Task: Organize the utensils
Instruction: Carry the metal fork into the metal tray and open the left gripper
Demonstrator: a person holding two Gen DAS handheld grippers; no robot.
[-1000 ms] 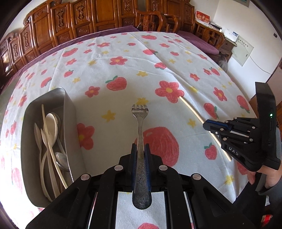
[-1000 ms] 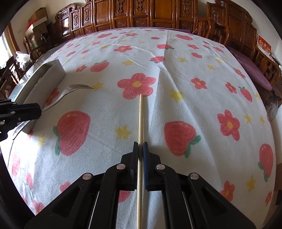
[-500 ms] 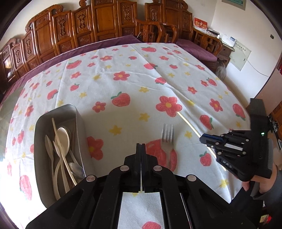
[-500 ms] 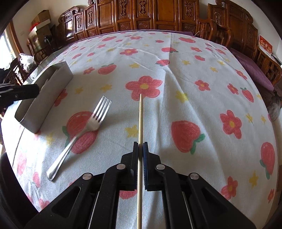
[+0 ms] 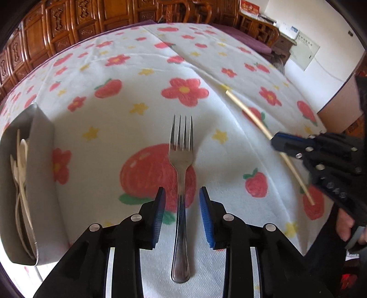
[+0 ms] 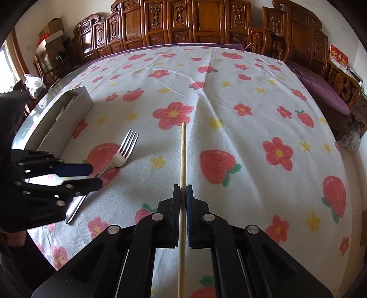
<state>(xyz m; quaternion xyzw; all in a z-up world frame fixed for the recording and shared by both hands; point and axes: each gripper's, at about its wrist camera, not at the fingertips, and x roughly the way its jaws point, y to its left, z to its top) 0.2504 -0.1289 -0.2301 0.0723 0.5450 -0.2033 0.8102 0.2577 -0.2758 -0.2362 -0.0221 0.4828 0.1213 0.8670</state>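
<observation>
A steel fork (image 5: 181, 165) lies flat on the strawberry-print tablecloth, tines pointing away. My left gripper (image 5: 182, 197) is open, its jaws on either side of the fork's handle without touching it. In the right wrist view the fork (image 6: 123, 151) shows with the left gripper (image 6: 91, 176) over its handle. My right gripper (image 6: 182, 190) is shut on a wooden chopstick (image 6: 182, 155) that points forward, held just above the cloth. The chopstick (image 5: 250, 114) and the right gripper (image 5: 278, 141) also show at the right of the left wrist view.
A metal utensil tray (image 5: 41, 160) holding several spoons and chopsticks stands at the left; it also shows in the right wrist view (image 6: 68, 114). Carved wooden chairs (image 6: 183, 20) line the table's far side. The table's near edge runs close under both grippers.
My left gripper let the fork drop onto the cloth, rose shut, then came back down and opened around the fork's handle. The right gripper kept hold of the chopstick, nearly still.
</observation>
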